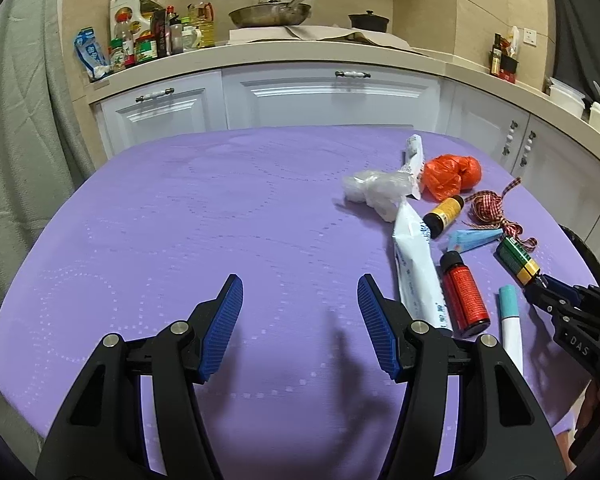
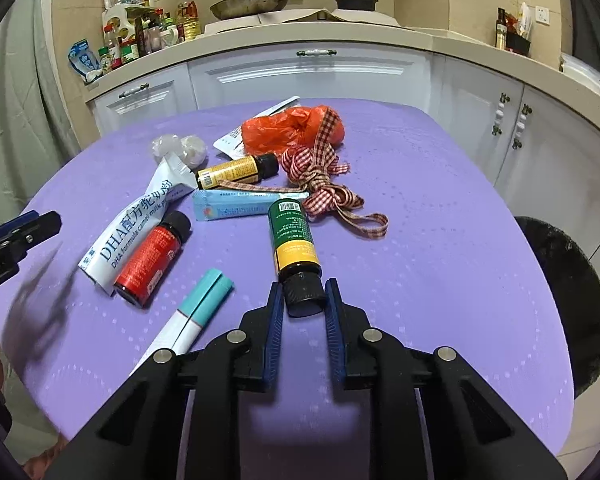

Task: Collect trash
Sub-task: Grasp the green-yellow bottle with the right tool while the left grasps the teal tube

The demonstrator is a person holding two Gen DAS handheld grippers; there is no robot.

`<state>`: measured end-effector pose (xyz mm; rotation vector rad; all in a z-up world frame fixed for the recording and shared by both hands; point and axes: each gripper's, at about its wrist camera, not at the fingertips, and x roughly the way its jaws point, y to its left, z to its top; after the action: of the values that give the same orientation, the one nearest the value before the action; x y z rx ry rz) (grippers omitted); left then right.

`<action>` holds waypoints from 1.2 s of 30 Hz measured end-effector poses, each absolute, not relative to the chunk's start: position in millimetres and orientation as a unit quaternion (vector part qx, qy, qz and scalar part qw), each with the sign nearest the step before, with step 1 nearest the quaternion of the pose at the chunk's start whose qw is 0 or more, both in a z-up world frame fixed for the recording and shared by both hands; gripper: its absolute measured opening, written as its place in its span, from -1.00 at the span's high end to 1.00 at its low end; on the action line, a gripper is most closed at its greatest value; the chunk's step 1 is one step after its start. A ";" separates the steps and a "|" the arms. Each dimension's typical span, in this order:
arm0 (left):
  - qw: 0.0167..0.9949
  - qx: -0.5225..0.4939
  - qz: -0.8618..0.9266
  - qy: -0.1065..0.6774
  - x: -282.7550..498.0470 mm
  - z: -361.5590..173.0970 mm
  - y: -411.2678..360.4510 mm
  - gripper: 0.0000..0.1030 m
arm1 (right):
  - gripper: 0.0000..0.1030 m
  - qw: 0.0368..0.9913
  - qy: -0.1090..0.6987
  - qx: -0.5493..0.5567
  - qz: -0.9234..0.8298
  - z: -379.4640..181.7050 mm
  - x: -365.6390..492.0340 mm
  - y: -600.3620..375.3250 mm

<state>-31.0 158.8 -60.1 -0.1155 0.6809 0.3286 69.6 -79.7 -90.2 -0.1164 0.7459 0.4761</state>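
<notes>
Worktop cloth purple with a faint dotted swirl pattern. Tongs: black frames, blue ribbed pads. Green-and-yellow bottle with black cap. Red bottle and yellow-label bottle, both black-capped. Ribbon red-and-white gingham. Plastic bag orange. Milk powder sachet white with blue lettering. Pen teal and white. Carton light blue.

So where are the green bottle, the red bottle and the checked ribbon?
green bottle (image 2: 293, 236), right wrist view, on its green and yellow label.
red bottle (image 2: 150, 259), right wrist view, on its red label.
checked ribbon (image 2: 320, 176), right wrist view, on the bunched middle.
</notes>
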 end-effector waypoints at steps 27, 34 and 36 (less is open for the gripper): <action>0.935 -0.043 0.116 0.332 -27.8 -60.7 115.5 -0.13 | 0.50 0.910 0.353 -0.063 0.208 -86.0 77.5 -95.4; 0.943 -0.027 0.083 0.322 -27.4 -59.8 75.0 -0.13 | 0.50 0.921 0.341 -0.046 0.181 -80.2 72.3 -131.2; 0.943 -0.020 0.075 0.324 -26.4 -62.5 63.4 -0.13 | 0.50 0.924 0.338 -0.040 0.175 -79.6 70.9 -139.8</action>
<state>-26.4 63.4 -62.5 -0.0414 0.6609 0.1529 70.9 -139.8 -79.6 -0.0816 0.6943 0.3591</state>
